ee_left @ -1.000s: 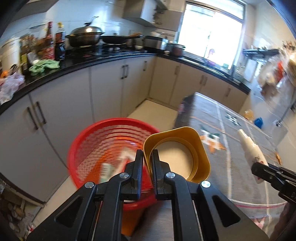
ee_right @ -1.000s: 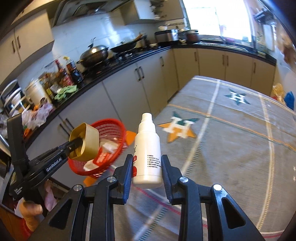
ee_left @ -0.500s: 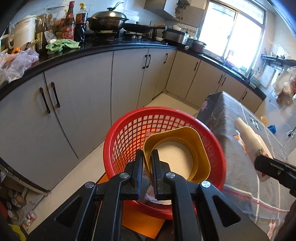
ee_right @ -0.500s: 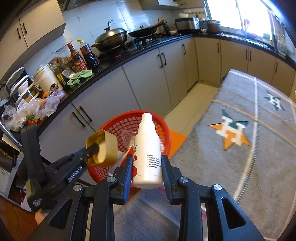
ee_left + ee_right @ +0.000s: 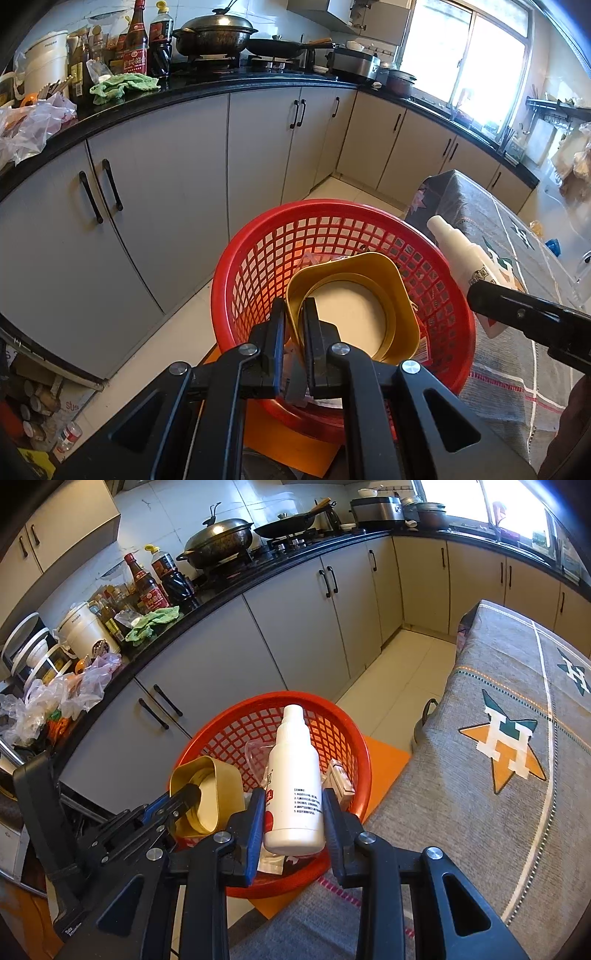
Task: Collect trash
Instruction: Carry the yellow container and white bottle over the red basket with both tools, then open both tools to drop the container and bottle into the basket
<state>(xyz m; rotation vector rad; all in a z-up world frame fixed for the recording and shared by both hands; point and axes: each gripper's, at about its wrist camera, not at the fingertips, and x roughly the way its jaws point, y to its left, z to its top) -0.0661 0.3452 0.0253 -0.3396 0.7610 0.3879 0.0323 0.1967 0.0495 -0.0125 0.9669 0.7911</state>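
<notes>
A red mesh basket point(image 5: 266, 258) point(image 5: 332, 720) stands on the floor beside the table, with wrappers and a small box inside. My left gripper point(image 5: 294, 314) point(image 5: 190, 797) is shut on the rim of a yellow paper cup point(image 5: 369, 284) point(image 5: 218, 786), held over the basket's mouth. My right gripper point(image 5: 293, 805) is shut on a white plastic bottle point(image 5: 295, 782) point(image 5: 465, 258), upright over the basket's near edge. In the left wrist view the right gripper's finger point(image 5: 524, 317) reaches in from the right with the bottle.
Grey cabinets point(image 5: 177, 177) under a black counter point(image 5: 207, 88) curve behind the basket. The counter holds bottles, a wok, pots and plastic bags. A table with a grey patterned cloth point(image 5: 498, 775) sits to the right. An orange sheet point(image 5: 384, 753) lies under the basket.
Both grippers moved from over the table edge toward the basket and lower. The cup now hangs over the basket's inside, and the bottle has come over its near rim.
</notes>
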